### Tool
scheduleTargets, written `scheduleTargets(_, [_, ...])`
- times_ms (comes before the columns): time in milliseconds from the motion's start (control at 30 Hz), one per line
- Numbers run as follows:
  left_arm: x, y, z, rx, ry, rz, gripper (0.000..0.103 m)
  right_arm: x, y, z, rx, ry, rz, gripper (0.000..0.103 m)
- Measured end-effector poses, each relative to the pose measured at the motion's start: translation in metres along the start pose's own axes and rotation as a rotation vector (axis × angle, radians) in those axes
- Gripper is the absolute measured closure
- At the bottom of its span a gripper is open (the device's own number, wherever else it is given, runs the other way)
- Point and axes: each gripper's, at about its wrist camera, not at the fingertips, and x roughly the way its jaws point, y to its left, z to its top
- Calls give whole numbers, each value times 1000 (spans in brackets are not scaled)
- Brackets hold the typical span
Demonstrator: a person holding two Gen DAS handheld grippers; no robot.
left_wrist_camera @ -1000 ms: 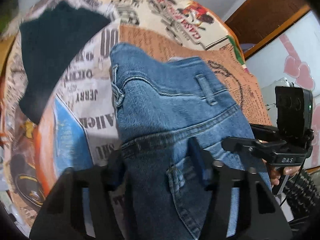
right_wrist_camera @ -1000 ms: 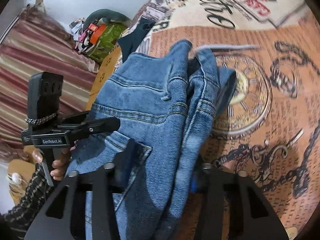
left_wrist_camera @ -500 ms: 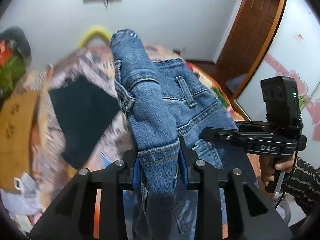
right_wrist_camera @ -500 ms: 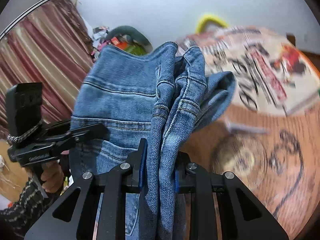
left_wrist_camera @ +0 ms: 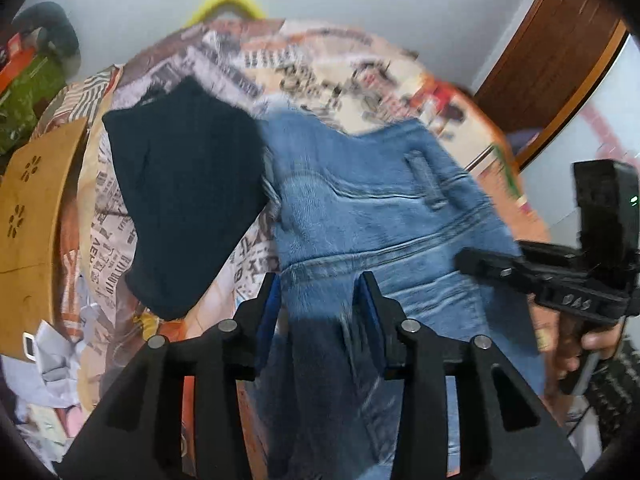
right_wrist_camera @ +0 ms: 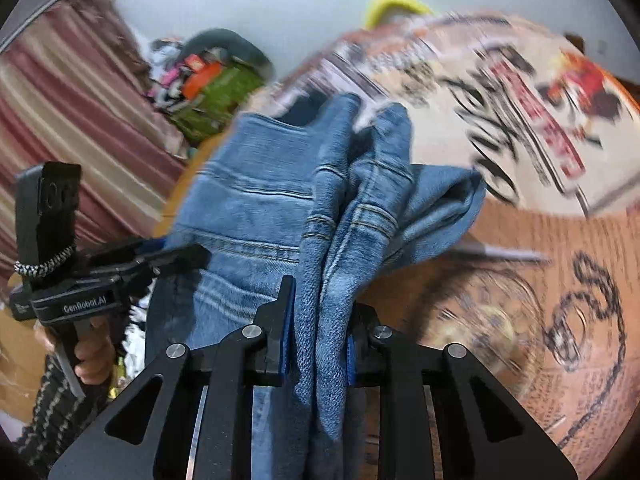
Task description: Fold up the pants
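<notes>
Blue denim jeans [left_wrist_camera: 372, 216] hang between my two grippers above a bed with a newspaper-print cover [left_wrist_camera: 328, 64]. My left gripper [left_wrist_camera: 318, 300] is shut on the waistband side of the jeans. My right gripper [right_wrist_camera: 318, 316] is shut on a bunched fold of the jeans [right_wrist_camera: 332, 216]. In the left wrist view the right gripper [left_wrist_camera: 560, 280] shows at the right edge. In the right wrist view the left gripper [right_wrist_camera: 120, 272] shows at the left. The lower legs of the jeans are hidden below the frames.
A dark folded garment [left_wrist_camera: 188, 184] lies on the bed left of the jeans. A wooden board [left_wrist_camera: 32, 208] and a green bag [right_wrist_camera: 216, 96] stand at the bed's left side. A brown door [left_wrist_camera: 560, 52] is at the right, a striped curtain [right_wrist_camera: 68, 108] at the left.
Both grippers had lifted the jeans up toward the wall and have now tipped back down toward the bed. The jeans spread wider between the left jaws. Both views are blurred by motion.
</notes>
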Motion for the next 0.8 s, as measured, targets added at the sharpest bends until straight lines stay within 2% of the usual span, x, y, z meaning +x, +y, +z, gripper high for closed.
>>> scheduleTargets(33, [7,0,-1,6,13,5,56,2,-10,-3,22,16,2,85])
scheduleTargets(100, [15,1,-5,22,15,21,35,7,-29,-9,56,52,21,85])
scheduleTargets(167, [23,0,-8,48,22,44,24,7,-35,-17,54,63,34,82])
scheduleTargets(233, [33,1,-12,53,63,49,22,5,-39,-21,57,65,34,75])
scheduleTargets(300, [44,6,-14,36,100,33,20,1,-42,-26,68,68,27,72])
scheduleTargets(400, [59,12,-18,-25,149,-58,20,0,-46,-39,90,108,25,55])
scheduleTargets(467, [72,9,-17,-40,192,-159,20,2,-47,-48,100,138,39,52])
scheduleTargets(533, [82,4,-15,-48,214,-173,15,2,-45,-51,92,138,40,51])
scheduleTargets(633, [89,-5,-7,-40,230,-181,19,7,-42,-51,85,144,54,49])
scheduleTargets(700, [88,-11,-4,-35,230,-190,34,14,-38,-49,70,152,61,49])
scheduleTargets(733, [86,-13,-3,-30,221,-177,36,17,-36,-48,59,155,58,52])
scheduleTargets(767, [82,-15,-4,-19,201,-161,42,18,-35,-46,50,155,55,54])
scheduleTargets(800, [76,-16,-5,-10,177,-149,49,17,-32,-45,39,150,55,60])
